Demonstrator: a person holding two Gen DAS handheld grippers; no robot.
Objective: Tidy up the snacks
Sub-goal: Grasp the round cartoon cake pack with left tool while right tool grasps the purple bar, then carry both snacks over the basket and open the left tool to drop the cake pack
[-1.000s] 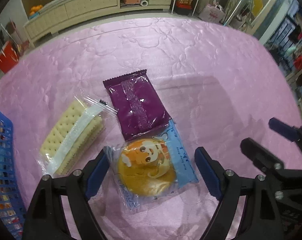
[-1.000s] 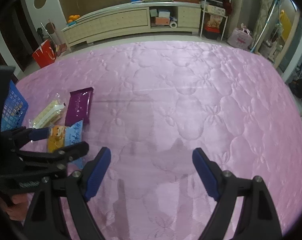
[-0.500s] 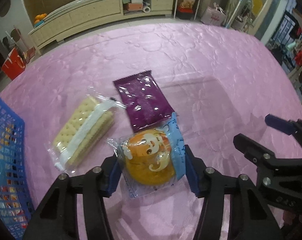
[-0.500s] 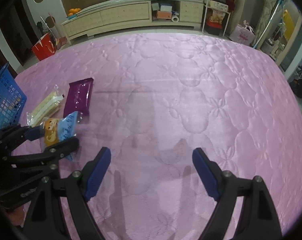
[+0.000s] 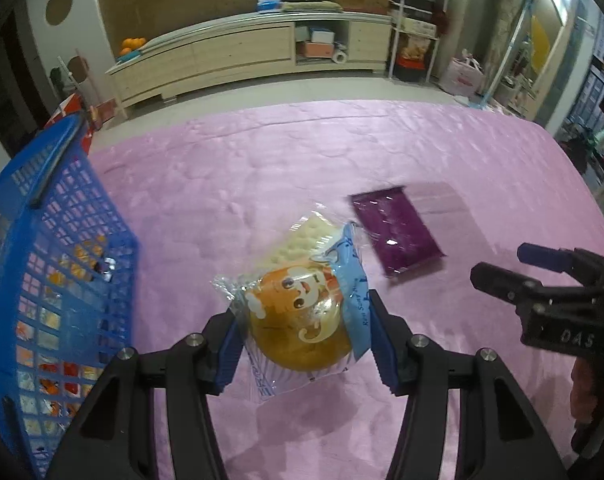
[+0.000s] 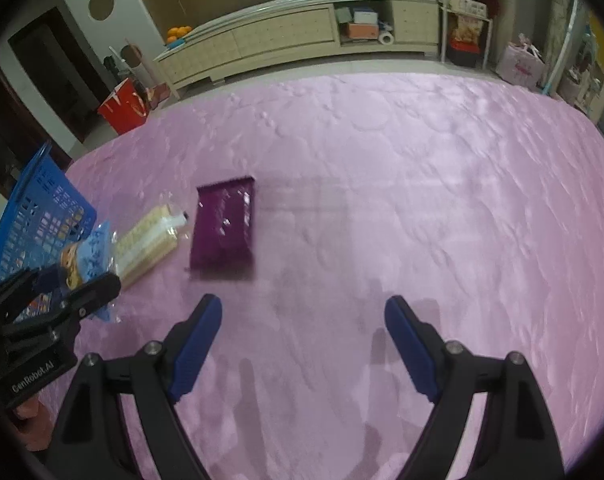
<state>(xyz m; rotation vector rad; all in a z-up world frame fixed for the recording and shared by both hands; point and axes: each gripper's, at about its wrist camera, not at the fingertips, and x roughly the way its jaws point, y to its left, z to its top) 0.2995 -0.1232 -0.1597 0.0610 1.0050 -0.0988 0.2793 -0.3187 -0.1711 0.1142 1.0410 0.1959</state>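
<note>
My left gripper [image 5: 303,346] clamping the cartoon-printed cake packet [image 5: 302,316], right gripper [image 6: 302,344] stamped "DAS" spread wide, blue basket [image 5: 42,280] beside, purple packet [image 6: 226,228] ahead

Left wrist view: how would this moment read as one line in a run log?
left gripper: shut on cartoon-print bun packet, lifted | right gripper: open, nothing held | blue plastic mesh basket: at left | purple foil packet, cracker packet: on pink cloth

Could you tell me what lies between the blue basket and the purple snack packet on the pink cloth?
In the right wrist view, the cracker pack lies between the blue basket and the purple packet.
</note>
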